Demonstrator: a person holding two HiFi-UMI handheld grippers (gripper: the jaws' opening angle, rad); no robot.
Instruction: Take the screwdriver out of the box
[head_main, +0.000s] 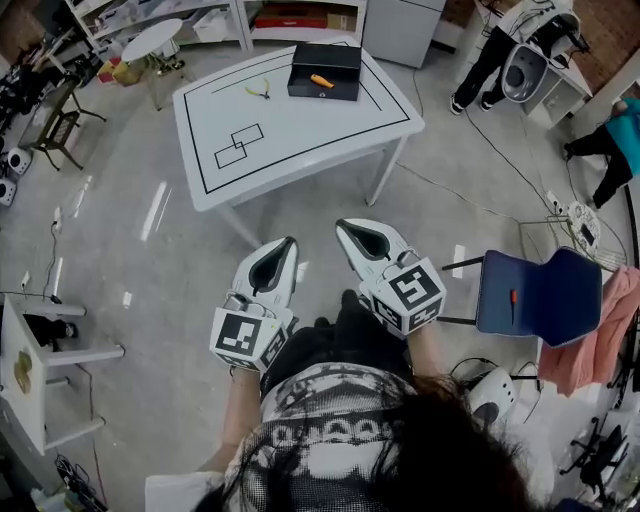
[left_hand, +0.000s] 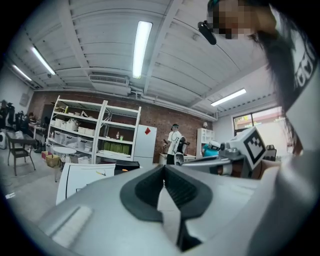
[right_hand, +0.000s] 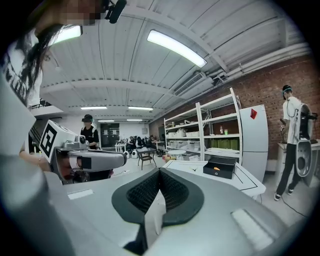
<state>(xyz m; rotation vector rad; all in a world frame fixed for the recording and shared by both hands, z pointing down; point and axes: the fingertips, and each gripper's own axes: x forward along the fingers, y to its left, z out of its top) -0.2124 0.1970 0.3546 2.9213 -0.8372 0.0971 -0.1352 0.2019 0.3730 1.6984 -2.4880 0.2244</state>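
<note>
Black box (head_main: 325, 70) sits open-topped near the far edge of the white table (head_main: 300, 130), w/ the orange-handled screwdriver (head_main: 322, 81) lying inside it, towards the front wall. Small pliers (head_main: 260, 92) lie on the tabletop just left of the box, not touching it. Two overlapping rectangles (head_main: 238, 146) are drawn in black nearer the table's front-left, and a black border line runs round the top. Both grippers are held low in front of the person, well short of the table, side by side and apart. Left gripper (head_main: 289, 241) points roughly level, its jaws pressed together at the tips w/ nothing between them. Right gripper (head_main: 341, 225) tips slightly down, its jaws likewise closed tight and empty; its own view shows the box w/ the orange handle far ahead on the table. Blue chair (head_main: 540, 295) stands to the right of the person. Other people stand in the background near shelving and a brick wall.
</note>
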